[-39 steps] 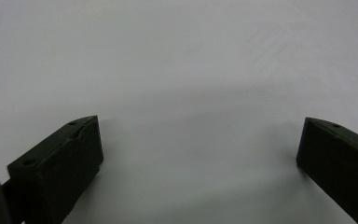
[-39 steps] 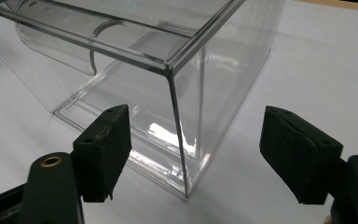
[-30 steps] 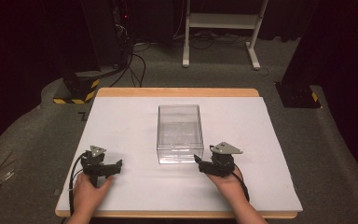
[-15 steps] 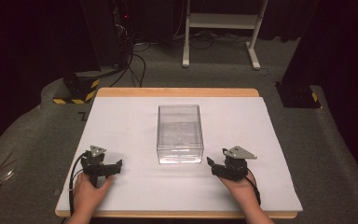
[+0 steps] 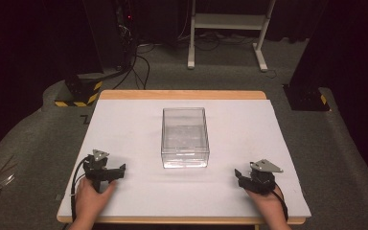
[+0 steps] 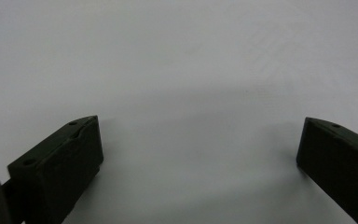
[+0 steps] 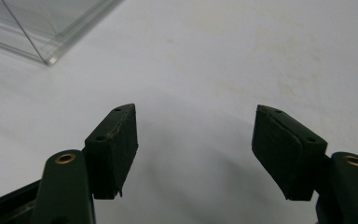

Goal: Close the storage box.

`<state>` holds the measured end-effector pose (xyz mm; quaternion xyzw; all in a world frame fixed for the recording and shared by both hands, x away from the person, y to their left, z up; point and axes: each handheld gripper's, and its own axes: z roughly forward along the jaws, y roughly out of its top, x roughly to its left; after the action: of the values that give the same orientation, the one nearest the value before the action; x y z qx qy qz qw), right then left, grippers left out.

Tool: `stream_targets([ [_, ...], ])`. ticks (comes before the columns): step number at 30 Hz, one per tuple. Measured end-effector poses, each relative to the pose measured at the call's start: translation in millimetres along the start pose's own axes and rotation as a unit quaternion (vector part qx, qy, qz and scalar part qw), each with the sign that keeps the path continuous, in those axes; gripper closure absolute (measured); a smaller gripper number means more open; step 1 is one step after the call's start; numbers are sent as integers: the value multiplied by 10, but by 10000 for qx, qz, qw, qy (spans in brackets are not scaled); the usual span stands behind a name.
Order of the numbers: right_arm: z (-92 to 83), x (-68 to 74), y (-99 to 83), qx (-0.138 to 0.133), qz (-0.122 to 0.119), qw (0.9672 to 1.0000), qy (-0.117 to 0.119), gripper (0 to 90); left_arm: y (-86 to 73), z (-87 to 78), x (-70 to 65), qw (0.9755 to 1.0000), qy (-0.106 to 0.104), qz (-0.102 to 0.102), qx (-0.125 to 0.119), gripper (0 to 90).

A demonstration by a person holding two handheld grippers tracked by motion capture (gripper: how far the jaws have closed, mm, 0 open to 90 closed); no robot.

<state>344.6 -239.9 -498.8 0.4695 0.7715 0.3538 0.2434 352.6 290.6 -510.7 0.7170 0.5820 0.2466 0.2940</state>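
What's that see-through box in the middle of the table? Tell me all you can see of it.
The box is a clear, rectangular, plastic-looking container with straight walls, and it looks empty. It stands upright near the middle of the white table, its long side running away from the person. Whether it has a lid cannot be told. Nothing touches it but the table; both grippers rest apart from it. One corner shows in the right gripper view.

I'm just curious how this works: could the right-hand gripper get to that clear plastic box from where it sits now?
Probably yes. The right gripper rests on the white table with its jaws open and empty, and only bare surface lies between it and the clear box, whose near corner shows in the right gripper view.
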Motion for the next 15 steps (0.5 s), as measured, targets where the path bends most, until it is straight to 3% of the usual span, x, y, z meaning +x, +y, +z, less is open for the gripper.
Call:
stream_targets([
  [3, -13, -23, -24, -24, 73, 10000, 15, 307, 0, -1, 0, 10000, 1, 2, 3, 7],
  [8, 21, 33, -17, 136, -205, 9997, -35, 311, -1, -1, -1, 10000, 3, 5, 0, 7],
  [15, 37, -14, -9, 230, -24, 9996, 139, 309, -1, 0, 0, 10000, 2, 3, 0, 7],
])
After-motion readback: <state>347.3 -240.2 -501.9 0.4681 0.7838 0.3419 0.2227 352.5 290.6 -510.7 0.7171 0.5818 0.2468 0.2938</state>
